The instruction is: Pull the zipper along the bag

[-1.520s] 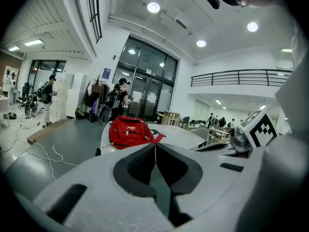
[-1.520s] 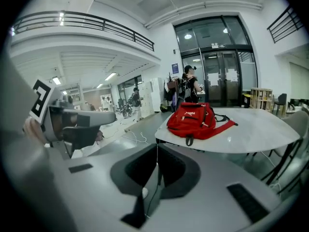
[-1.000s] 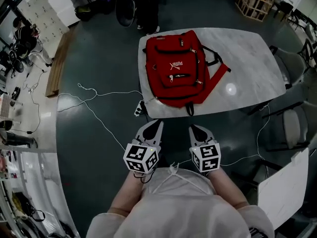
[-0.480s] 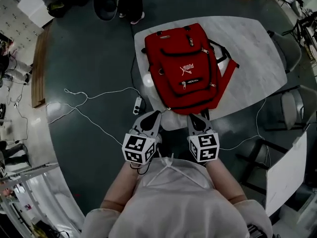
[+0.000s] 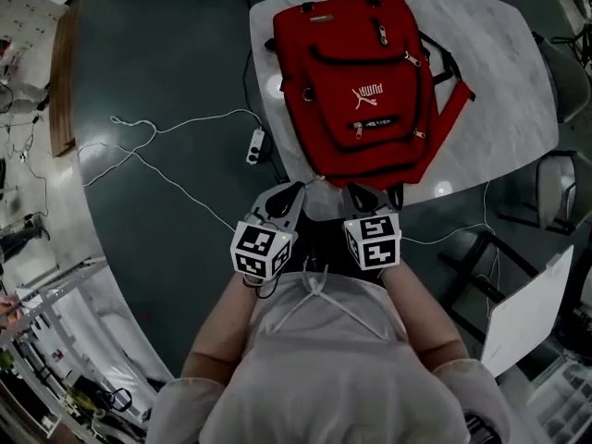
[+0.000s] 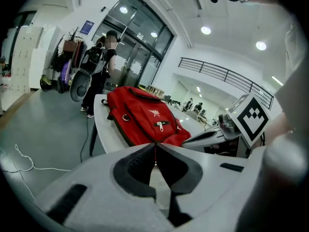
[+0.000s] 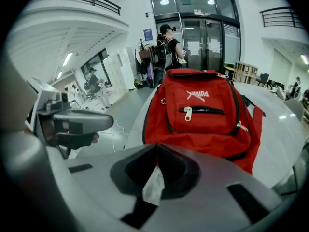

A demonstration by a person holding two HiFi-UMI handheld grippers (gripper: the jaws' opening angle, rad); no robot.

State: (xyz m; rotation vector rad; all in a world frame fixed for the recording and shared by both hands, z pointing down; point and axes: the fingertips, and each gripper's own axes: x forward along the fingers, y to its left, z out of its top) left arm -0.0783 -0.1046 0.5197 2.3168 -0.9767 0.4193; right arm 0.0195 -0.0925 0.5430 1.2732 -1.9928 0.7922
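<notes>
Red backpack (image 5: pixel 365 91) flat on the marble tabletop (image 5: pixel 504 72), zipper untouched.
Its bottom edge faces the near side, with the front-pocket zipper pull (image 7: pixel 187 113) in plain sight. Just off the near edge, the left gripper (image 5: pixel 290 192) and right gripper (image 5: pixel 361 194) hover side by side, the jaws of both closed together on nothing. This looks like the approach; next, one gripper must reach a pull, part its jaws and pinch it.

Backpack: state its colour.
The backpack is red with black trim; right gripper view shows it best.
</notes>
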